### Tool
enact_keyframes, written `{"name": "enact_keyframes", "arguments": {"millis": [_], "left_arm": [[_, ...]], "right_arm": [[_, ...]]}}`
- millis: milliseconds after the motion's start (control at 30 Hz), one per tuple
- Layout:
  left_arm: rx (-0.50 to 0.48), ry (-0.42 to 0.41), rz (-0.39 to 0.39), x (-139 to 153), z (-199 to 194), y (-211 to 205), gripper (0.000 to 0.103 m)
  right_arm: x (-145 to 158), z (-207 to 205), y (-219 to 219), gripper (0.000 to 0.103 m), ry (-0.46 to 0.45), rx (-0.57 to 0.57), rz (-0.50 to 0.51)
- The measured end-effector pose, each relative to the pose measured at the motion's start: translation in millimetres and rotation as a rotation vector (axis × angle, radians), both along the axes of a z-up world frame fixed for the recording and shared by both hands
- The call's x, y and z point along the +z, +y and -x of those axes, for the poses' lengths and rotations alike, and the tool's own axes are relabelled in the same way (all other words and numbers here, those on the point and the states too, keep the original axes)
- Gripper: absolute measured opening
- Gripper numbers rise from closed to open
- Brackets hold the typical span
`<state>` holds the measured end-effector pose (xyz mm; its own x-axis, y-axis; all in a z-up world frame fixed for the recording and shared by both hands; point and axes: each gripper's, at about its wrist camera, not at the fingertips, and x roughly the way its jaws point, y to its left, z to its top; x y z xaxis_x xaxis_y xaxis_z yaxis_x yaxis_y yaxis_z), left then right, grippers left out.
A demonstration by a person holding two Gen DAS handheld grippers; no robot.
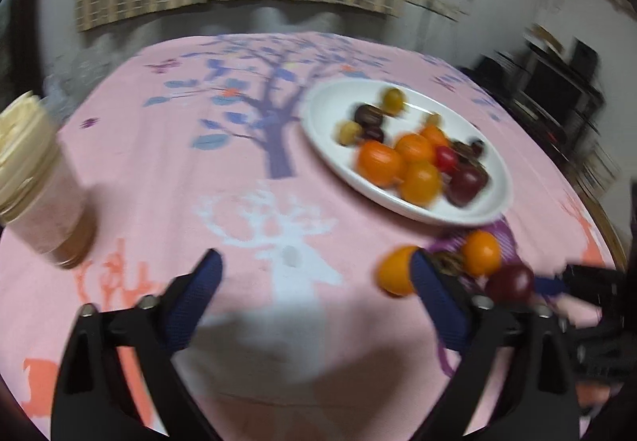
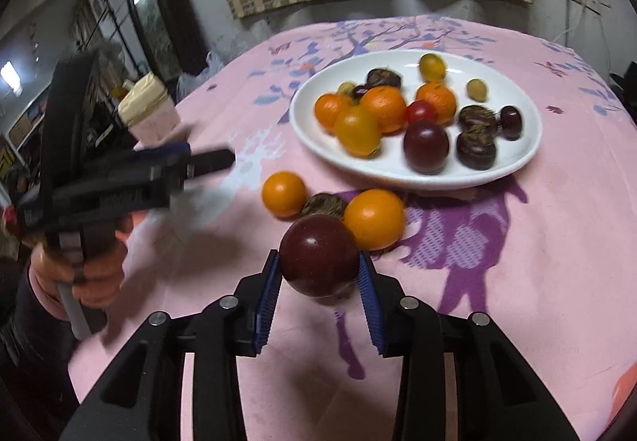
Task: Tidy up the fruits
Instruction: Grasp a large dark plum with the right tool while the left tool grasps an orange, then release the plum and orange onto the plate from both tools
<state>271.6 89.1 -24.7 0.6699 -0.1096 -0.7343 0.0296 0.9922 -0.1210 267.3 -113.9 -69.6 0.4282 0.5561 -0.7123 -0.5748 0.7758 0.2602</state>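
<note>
1. Right wrist view: right tongs (image 2: 319,274) clamped on dark plum (image 2: 318,254), just off the pink cloth (image 2: 537,242), near the white plate (image 2: 398,174).
2. Left tongs (image 1: 316,274) spread wide, holding nothing (blurred).
3. Brown fruit (image 2: 323,205) half hidden behind plum, between two oranges (image 2: 374,218).

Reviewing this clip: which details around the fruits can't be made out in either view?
- Left wrist view: motion blur smears the white oval plate; small fruits unidentifiable.
- Right wrist view: dark red plum in the right gripper hides the cloth contact; lifted or resting, unclear.
- Brown rough item: half hidden by plum.
</note>
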Motion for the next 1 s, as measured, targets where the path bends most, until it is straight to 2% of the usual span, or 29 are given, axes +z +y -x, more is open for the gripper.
{"name": "enact_keyframes", "arguments": {"millis": [100,200,467,700,733,833,1000], "left_arm": [[-0.108,0.027,-0.042,-9.7,0.4,-21.9,0.05],[-0.16,0.019,-0.084,-14.8,2.1,-36.5,0.05],[-0.302,0.051,-0.082,-27.7,-11.8,-48.6,0.05],[-0.402,0.043,-0.1,-32.6,-26.2,-53.5,0.049],[-0.405,0.044,-0.096,-32.8,-26.7,-53.8,0.049],[-0.398,0.044,-0.105,-33.2,-25.5,-53.8,0.039],[-0.391,0.05,-0.102,-30.5,-15.9,-51.2,0.038]], "right_arm": [[2.1,-2.8,-7.3,0.039,0.018,-0.026,-0.033],[4.5,-1.0,-10.3,0.039,0.01,-0.031,-0.044],[5.5,1.1,-11.9,0.039,0.015,-0.035,-0.049],[5.5,1.8,-12.3,0.039,0.012,-0.038,-0.047],[5.3,1.7,-12.1,0.039,0.012,-0.038,-0.044],[4.8,1.3,-11.5,0.039,0.009,-0.039,-0.037],[6.2,1.8,-13.3,0.039,-0.001,-0.045,-0.037]]}}
